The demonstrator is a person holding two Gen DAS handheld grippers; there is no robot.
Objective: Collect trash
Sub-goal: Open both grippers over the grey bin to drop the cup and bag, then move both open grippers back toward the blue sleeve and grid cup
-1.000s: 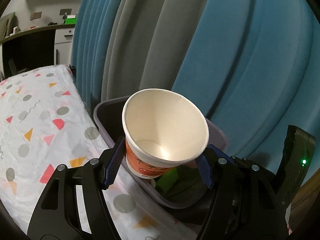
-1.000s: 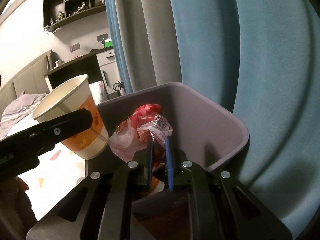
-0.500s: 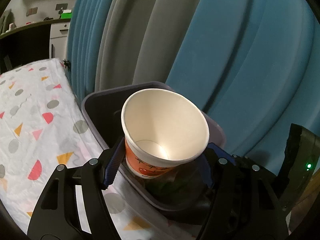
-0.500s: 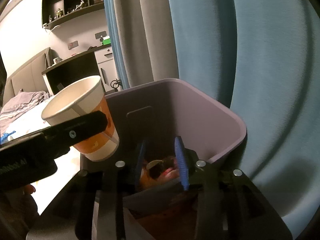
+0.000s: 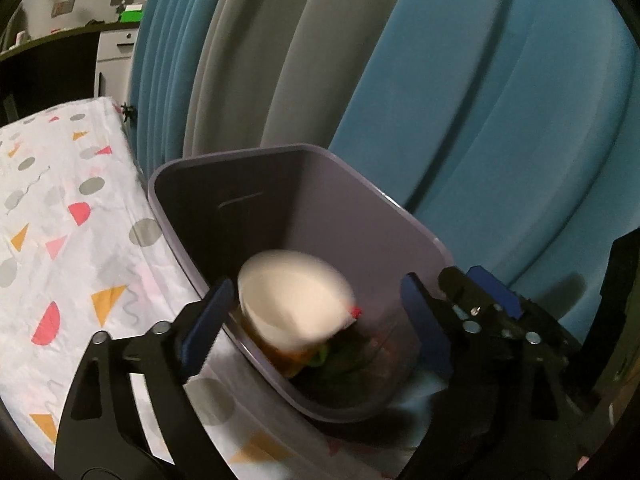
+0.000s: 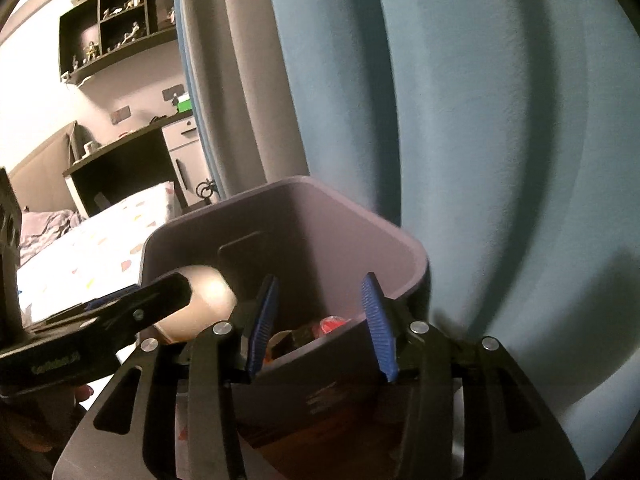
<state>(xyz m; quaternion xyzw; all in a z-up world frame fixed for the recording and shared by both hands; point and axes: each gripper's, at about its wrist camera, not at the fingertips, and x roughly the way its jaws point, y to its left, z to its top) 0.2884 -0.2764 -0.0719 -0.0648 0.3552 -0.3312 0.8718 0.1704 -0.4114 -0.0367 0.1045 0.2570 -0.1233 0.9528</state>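
Note:
A grey plastic trash bin (image 5: 360,216) stands against the curtain beside the bed. My left gripper (image 5: 316,320) is open above the bin's near rim. A white and orange paper cup (image 5: 294,300), blurred by motion, is free of the fingers and inside the bin. It also shows in the right wrist view (image 6: 210,300), partly behind the left gripper's finger. My right gripper (image 6: 322,328) is open and empty over the bin (image 6: 360,236). Red and green wrappers (image 6: 332,326) lie at the bin's bottom.
A bed with a white sheet printed with coloured shapes (image 5: 60,216) lies left of the bin. Blue and grey curtains (image 5: 460,100) hang right behind the bin. A dark desk and white drawer unit (image 6: 182,152) stand at the far wall.
My left gripper opened and the paper cup dropped out of it into the bin. My right gripper opened wider after letting the red wrapper fall in. The bin looks closer in both views.

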